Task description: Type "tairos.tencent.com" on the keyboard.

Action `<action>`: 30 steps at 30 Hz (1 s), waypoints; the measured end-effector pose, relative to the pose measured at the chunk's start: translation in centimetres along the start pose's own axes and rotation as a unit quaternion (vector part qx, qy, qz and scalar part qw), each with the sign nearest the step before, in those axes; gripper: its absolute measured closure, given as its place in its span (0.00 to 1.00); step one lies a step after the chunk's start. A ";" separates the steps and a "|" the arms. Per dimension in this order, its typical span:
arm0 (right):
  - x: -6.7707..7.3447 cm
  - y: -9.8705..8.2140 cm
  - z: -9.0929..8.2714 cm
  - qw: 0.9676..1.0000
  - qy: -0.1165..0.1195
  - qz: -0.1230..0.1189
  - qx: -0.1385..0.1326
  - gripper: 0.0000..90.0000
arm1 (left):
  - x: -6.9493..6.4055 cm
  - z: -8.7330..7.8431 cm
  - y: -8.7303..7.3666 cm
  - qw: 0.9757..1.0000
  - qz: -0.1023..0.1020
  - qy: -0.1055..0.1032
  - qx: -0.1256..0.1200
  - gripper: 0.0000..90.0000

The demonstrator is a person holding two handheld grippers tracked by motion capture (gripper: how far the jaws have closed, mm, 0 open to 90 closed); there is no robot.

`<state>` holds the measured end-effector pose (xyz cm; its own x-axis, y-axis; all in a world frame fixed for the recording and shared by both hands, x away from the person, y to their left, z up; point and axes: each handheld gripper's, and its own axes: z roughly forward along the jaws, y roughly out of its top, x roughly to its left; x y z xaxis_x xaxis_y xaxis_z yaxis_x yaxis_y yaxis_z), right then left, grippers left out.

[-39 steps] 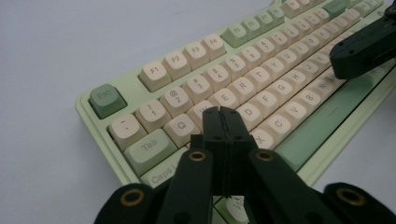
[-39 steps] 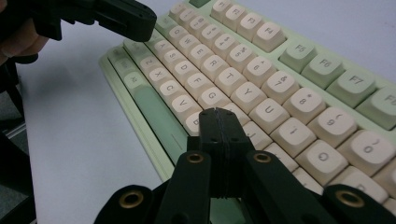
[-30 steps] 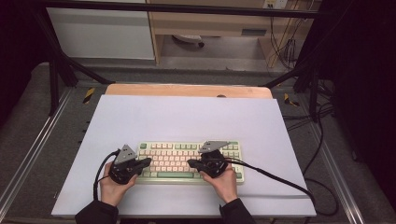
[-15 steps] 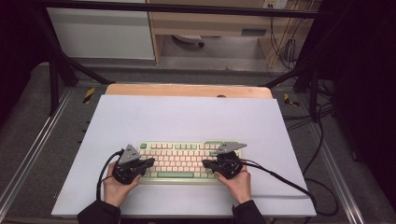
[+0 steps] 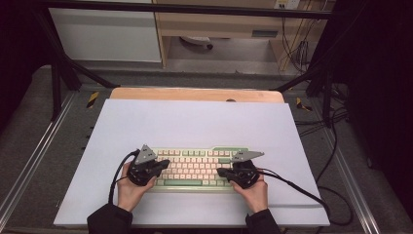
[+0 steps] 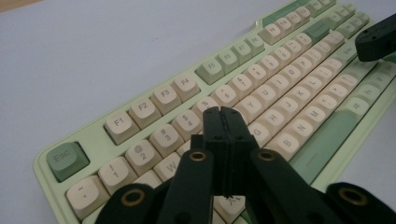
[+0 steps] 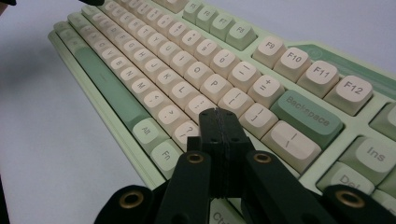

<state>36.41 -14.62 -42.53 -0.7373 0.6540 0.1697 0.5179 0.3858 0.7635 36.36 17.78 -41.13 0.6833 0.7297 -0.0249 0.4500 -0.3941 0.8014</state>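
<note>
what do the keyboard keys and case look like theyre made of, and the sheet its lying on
The keycaps look like matte moulded plastic: cream and green, rounded edges, printed legends, soft sheen. The keyboard case looks like the same sort of plastic in pale green, smooth and slightly glossy. The white sheet under it is flat and dull with no weave showing; paper, card or thin plastic, I cannot tell which.

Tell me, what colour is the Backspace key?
Dark green, on the keyboard: the Backspace key shows best in the right gripper view.
</note>
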 end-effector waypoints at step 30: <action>0.0 0.0 -0.1 1.000 0.002 -0.001 -0.002 1.00 | -1.2 3.7 0.4 1.000 0.005 -0.007 0.016 1.00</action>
<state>36.36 -14.64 -42.46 -0.7394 0.6513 0.1708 0.5155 0.3844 0.7658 37.87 14.68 -42.97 0.6957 0.7179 -0.0254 0.4614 -0.4195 0.7818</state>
